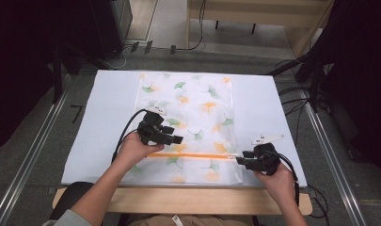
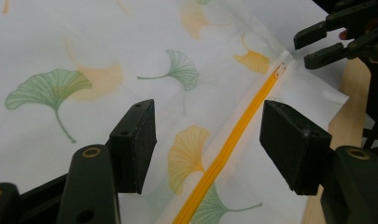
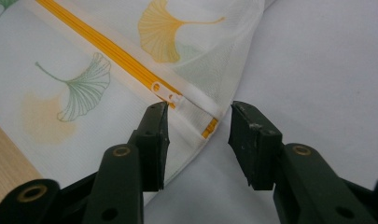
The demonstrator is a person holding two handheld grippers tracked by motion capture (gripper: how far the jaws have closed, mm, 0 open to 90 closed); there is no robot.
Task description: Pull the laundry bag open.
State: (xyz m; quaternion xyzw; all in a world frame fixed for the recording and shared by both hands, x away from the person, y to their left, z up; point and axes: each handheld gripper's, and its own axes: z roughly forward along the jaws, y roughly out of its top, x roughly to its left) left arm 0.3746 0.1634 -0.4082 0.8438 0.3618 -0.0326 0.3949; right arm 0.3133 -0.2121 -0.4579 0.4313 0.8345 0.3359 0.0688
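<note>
A white sheet (image 1: 108, 122) covers the surface, whose wooden edge (image 1: 178, 200) shows along the near side. Metal rails (image 1: 33, 155) run along the grey floor (image 1: 23, 188) on both sides, and black cables (image 1: 296, 101) lie at the right.

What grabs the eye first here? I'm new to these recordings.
A white mesh bag printed with green and orange ginkgo leaves lies mid-table, its orange zipper running across near the person. Both open grippers flank it: left gripper over the zipper, right gripper at the zipper pull.
</note>
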